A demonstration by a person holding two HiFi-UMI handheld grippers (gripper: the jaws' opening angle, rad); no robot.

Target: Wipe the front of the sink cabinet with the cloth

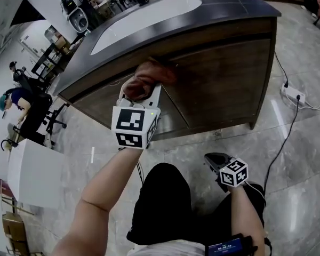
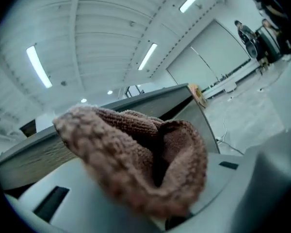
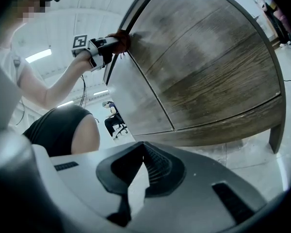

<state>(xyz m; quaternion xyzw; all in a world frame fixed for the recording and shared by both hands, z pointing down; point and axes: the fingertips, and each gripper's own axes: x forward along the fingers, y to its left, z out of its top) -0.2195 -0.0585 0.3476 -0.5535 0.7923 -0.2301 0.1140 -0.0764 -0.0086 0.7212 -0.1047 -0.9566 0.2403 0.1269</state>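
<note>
Arm pose: left forearm bare, stretched forward and up from lower left, left gripper (image 1: 145,92) pointing at the sink cabinet (image 1: 218,84). Jaws clamped on the cloth (image 1: 152,76), which is bunched into a wad and pressed against the top of the cabinet front, just under the countertop (image 1: 240,7) lip. The right gripper view shows the same contact, high on the front near its left edge.

Right forearm hangs low at lower right. Right gripper (image 1: 212,160) sits beside the person's thigh, over the floor (image 1: 304,159), well apart from the cabinet. Its black ribbed pads meet at the tips, nothing between them.

Materials:
- cloth: pinkish-brown, knobbly terry pile, folded over itself
- cabinet front: dark wood grain, flat door panels with thin seams, short leg at right corner
- countertop: dark grey, smooth, long pale basin set in
- floor: glossy grey stone-look tiles
- white power strip (image 1: 293,94) with black cable on the floor, right of the cabinet
</note>
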